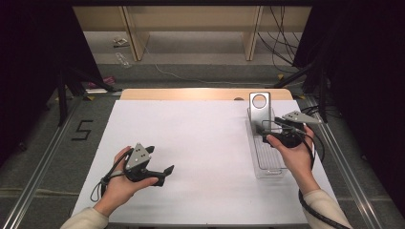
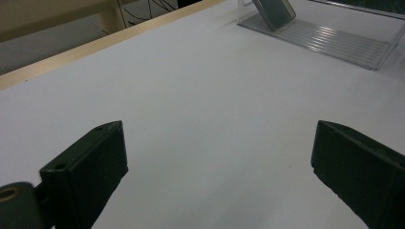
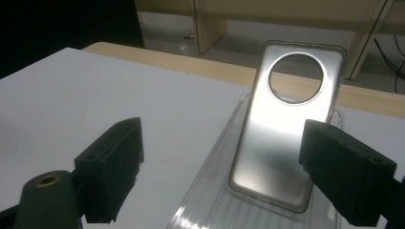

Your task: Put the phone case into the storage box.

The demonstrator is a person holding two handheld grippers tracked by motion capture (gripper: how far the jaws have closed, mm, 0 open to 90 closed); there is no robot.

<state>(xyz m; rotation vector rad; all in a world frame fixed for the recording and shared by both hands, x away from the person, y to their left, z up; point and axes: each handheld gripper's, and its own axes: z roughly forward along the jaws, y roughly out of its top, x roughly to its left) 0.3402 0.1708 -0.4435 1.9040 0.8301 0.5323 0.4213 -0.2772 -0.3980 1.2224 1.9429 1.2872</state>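
— Two claws, both gaping wide, gripping nothing?
— Yes. My right gripper (image 3: pixel 222 176) is facing the phone case (image 3: pixel 286 124) leaning in its clear tray (image 1: pixel 267 164) at two o'clock; my left gripper (image 1: pixel 160 167) is idling at eight — nothing's being lifted yet.

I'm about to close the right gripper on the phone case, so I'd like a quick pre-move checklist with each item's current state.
1. Right gripper open wide enough: ok, its jaws stand apart on either side of the phone case.
2. Case upright in the clear tray: ok, it leans at the far end.
3. Jaws clear of the case: ok, no contact yet.
4. Left gripper out of the way: ok, open over the bare white table.
5. Case fixed to the tray or loose: cannot tell.
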